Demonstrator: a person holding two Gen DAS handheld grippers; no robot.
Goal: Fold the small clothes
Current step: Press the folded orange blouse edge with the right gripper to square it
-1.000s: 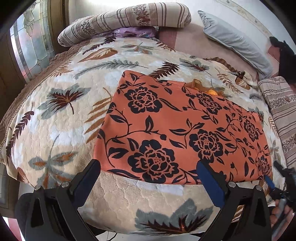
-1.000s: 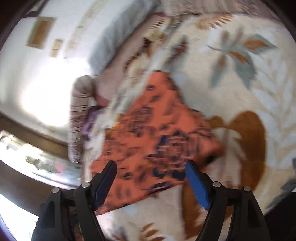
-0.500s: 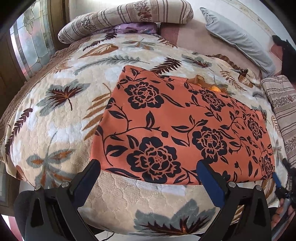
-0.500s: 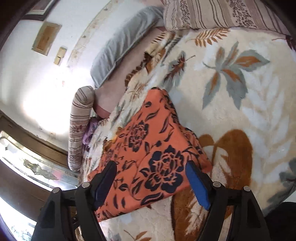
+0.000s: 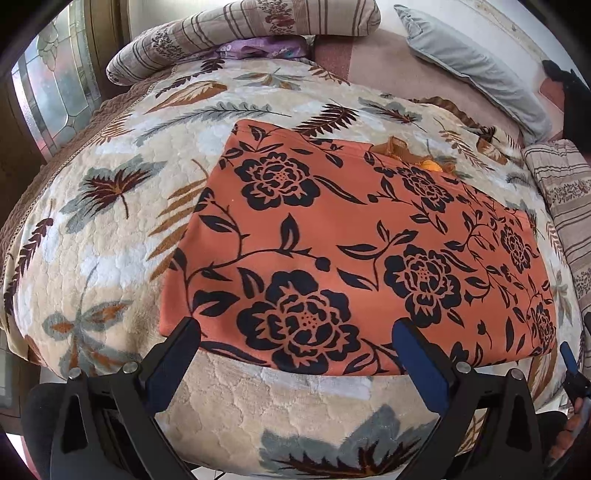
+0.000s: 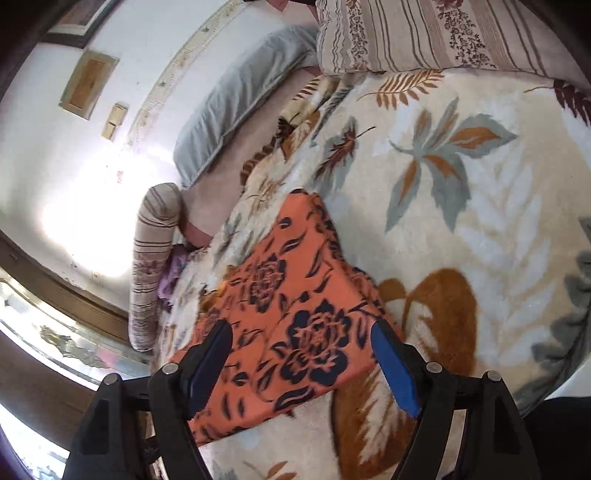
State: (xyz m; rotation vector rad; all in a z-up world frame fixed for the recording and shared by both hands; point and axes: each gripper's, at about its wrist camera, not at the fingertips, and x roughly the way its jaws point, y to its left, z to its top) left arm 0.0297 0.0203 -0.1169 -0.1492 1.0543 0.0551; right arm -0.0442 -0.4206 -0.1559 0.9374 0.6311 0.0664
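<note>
Both hand-held grippers gape empty over an orange floral garment on the bed.

Nearest, the left hand-held gripper [image 5: 295, 354] and right hand-held gripper [image 6: 301, 354] hang spread at the near edge of the orange floral garment [image 5: 351, 251], which lies flat on the leaf-patterned blanket [image 5: 110, 229]; striped pillows [image 5: 251, 29] lie beyond.

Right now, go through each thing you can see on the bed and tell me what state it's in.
Orange flowered garment: lying flat on the blanket, held by neither gripper.
Left hand-held gripper: open, empty, over the garment's near edge.
Right hand-held gripper: open, empty, over the garment's corner.
Leaf-print blanket: spread over the bed.
Grey pillow: leaning against the wall.
Striped bolster: lying along the bed's far end.
</note>
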